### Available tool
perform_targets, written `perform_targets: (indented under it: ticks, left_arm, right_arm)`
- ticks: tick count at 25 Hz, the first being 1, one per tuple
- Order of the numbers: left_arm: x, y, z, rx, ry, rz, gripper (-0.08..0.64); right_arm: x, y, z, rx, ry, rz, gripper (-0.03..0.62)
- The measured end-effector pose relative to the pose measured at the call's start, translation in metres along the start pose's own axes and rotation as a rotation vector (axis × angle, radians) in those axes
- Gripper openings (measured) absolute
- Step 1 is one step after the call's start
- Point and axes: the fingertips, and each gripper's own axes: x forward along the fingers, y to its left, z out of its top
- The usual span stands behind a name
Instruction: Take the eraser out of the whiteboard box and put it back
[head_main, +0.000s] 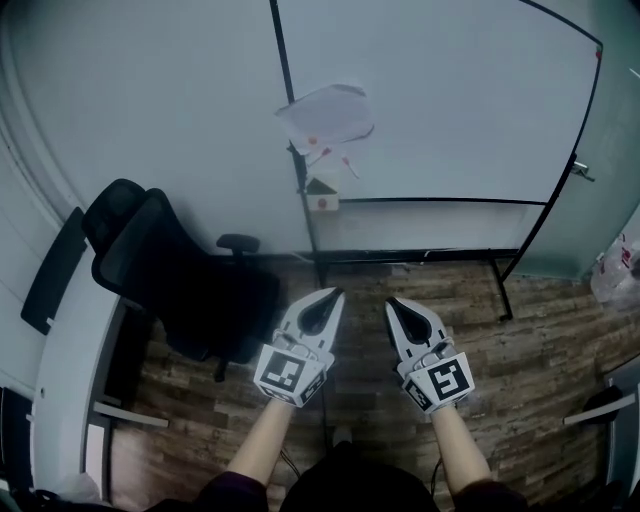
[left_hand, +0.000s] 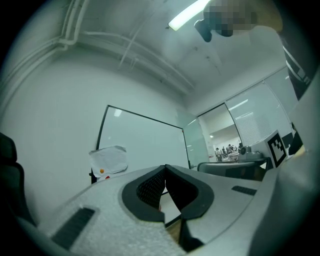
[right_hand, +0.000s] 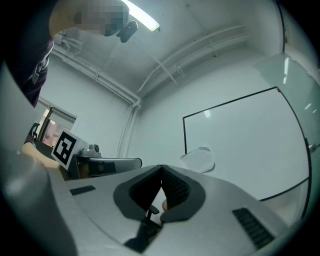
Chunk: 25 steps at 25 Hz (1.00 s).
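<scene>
Item: whiteboard (head_main: 440, 100) on a black floor stand, against the wall. Item: crumpled white pouch (head_main: 325, 115) with red-orange spots, hung on the board's left post; any print was too small to read. Item: whiteboard box (head_main: 322, 197), small and white with a red mark, just below the pouch on the same post; the eraser could not be made out. Item: left gripper (head_main: 328, 293), jaws closed tip to tip, holding nothing. Item: right gripper (head_main: 392, 300), jaws likewise closed and empty. Both were well short of the board; each carried a cube (head_main: 290, 372) with black-and-white square markers, no lettering. Item: black office chair (head_main: 190, 280), at left on the wood-pattern floor (head_main: 540, 370).
</scene>
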Motion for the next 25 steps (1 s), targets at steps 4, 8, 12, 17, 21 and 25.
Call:
perform_targets:
  ticks: [4, 8, 12, 17, 21, 25]
  left_arm:
    - [0.012, 0.036, -0.009, -0.008, 0.008, -0.018, 0.005]
    - [0.018, 0.065, -0.019, -0.034, 0.01, -0.027, 0.005]
    - [0.029, 0.085, -0.027, -0.048, 0.017, -0.032, 0.005]
    - [0.042, 0.101, -0.036, -0.052, 0.022, -0.029, 0.005]
    - [0.063, 0.117, -0.05, -0.052, 0.034, -0.016, 0.005]
    - [0.09, 0.132, -0.063, -0.058, 0.04, 0.004, 0.005]
  right_arm:
    - [0.04, -0.007, -0.007, -0.011, 0.01, -0.016, 0.003]
    - [0.067, -0.007, -0.016, -0.022, 0.026, -0.024, 0.003]
    - [0.089, -0.015, -0.024, -0.022, 0.032, -0.033, 0.003]
    - [0.108, -0.026, -0.034, -0.02, 0.035, -0.03, 0.003]
    - [0.127, -0.046, -0.044, -0.009, 0.03, -0.026, 0.003]
    - [0.145, -0.074, -0.056, 0.002, 0.032, -0.013, 0.003]
